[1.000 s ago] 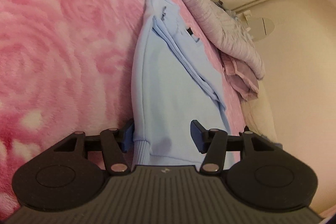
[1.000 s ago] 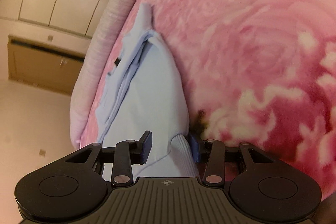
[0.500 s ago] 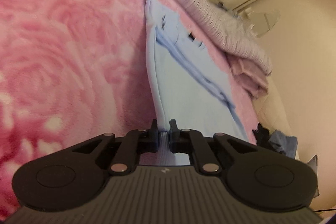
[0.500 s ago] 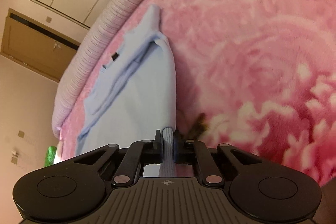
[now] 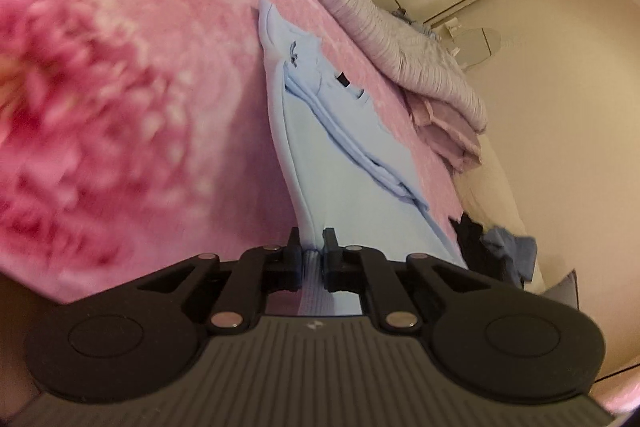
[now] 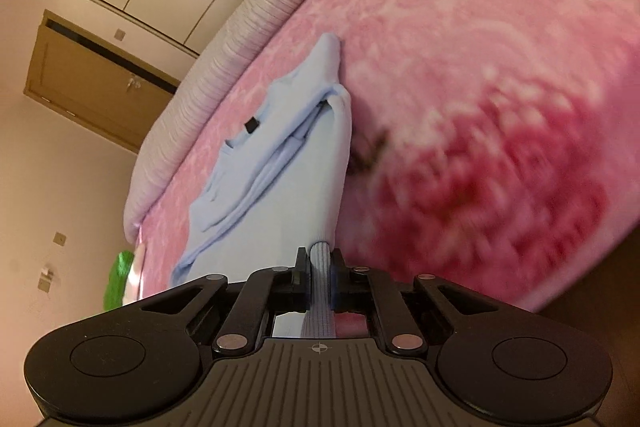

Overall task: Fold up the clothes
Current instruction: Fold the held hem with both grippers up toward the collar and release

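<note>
Grippers lift a blue sweatshirt (image 5: pixel 340 163) off a pink floral bed (image 5: pixel 120 107)
Left gripper (image 5: pixel 312 251) and right gripper (image 6: pixel 320 267) — jaws clamped on its ribbed hem, far end resting on the blanket

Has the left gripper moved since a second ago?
Yes. The left gripper, fingers now shut on the blue sweater hem, has pulled back and up: the pink blanket edge now shows beside it.
</note>
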A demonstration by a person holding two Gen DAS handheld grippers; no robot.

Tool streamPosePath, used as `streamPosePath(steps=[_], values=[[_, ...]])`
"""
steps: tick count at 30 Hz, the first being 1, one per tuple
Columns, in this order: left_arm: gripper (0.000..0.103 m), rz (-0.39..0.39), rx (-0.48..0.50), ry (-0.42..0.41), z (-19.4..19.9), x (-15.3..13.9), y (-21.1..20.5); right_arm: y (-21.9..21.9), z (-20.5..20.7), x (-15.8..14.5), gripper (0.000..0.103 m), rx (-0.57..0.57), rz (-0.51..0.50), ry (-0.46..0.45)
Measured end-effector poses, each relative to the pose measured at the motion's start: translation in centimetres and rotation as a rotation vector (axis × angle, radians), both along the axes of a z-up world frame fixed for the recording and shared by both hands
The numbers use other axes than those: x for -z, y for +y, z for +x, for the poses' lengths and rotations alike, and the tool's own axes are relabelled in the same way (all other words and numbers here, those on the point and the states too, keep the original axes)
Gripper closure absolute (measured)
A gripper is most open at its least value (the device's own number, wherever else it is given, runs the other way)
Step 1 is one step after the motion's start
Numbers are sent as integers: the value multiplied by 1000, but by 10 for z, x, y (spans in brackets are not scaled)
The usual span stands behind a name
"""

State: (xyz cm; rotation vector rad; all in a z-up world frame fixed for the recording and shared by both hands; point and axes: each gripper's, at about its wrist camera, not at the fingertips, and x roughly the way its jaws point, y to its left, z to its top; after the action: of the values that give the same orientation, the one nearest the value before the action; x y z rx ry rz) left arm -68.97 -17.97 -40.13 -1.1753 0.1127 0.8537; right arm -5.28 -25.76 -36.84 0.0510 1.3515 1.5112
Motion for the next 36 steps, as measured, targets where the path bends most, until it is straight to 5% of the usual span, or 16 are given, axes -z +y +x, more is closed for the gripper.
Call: streamPosePath(steps=[10,18,23,28,30,33,36], values=[[97,-14,4,-10,-22,-6,-60,-81,-12,-5,96,-27,-16,3],[97,-46,-9,-80,-19,-3,-41,-65,-14,-2,96,-60,-50,-19],[97,4,-27,-167,-18,-32,17,-13,-8,-36,96,-73,52,-20],[96,43,-31,-198,0,-52,117,83,-4,-61,96,-57,115,-11],[95,4,-52,-171,13,-44,166,130,-5,-61,96,-38,103,-31],[86,-85,-115,-146,22,-19,227,201,0,-33,95,46,-30,-34],[85,-150,-219,-110,14,1,262,254,16,10,77,109,-233,30]])
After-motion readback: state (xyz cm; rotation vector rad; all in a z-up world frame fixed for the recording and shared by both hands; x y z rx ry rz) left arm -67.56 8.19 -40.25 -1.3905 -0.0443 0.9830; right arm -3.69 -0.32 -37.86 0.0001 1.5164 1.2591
